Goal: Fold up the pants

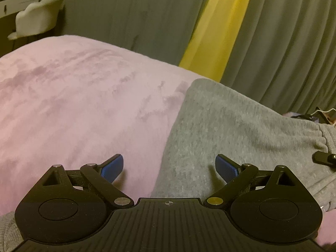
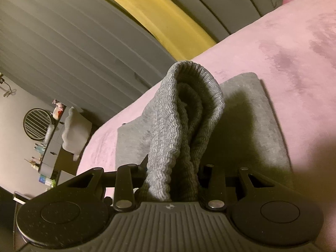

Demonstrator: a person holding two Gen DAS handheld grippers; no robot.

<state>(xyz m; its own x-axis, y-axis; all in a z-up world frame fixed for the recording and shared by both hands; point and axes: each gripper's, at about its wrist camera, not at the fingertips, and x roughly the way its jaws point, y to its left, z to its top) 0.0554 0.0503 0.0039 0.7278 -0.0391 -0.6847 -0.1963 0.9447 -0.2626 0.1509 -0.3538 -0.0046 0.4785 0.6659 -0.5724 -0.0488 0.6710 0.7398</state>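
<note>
Grey sweatpants (image 1: 220, 130) lie on a pink blanket (image 1: 73, 105). My left gripper (image 1: 169, 167) hovers low over their left edge, its blue pads (image 1: 112, 167) wide apart and nothing between them. The gathered waistband (image 1: 319, 136) shows at the right. In the right wrist view my right gripper (image 2: 173, 180) is shut on a bunched ribbed cuff (image 2: 184, 121) of the pants, held upright above the folded grey cloth (image 2: 252, 126). Its fingertips are hidden by the fabric. A black tip of the other gripper (image 1: 324, 158) shows at the right edge of the left wrist view.
Grey curtains (image 1: 283, 42) with a yellow strip (image 1: 216, 27) hang behind the bed. A white chair (image 1: 37, 16) and a desk stand at the far left. In the right wrist view a round mirror (image 2: 36, 124) and a cluttered shelf (image 2: 46, 157) sit beside the bed.
</note>
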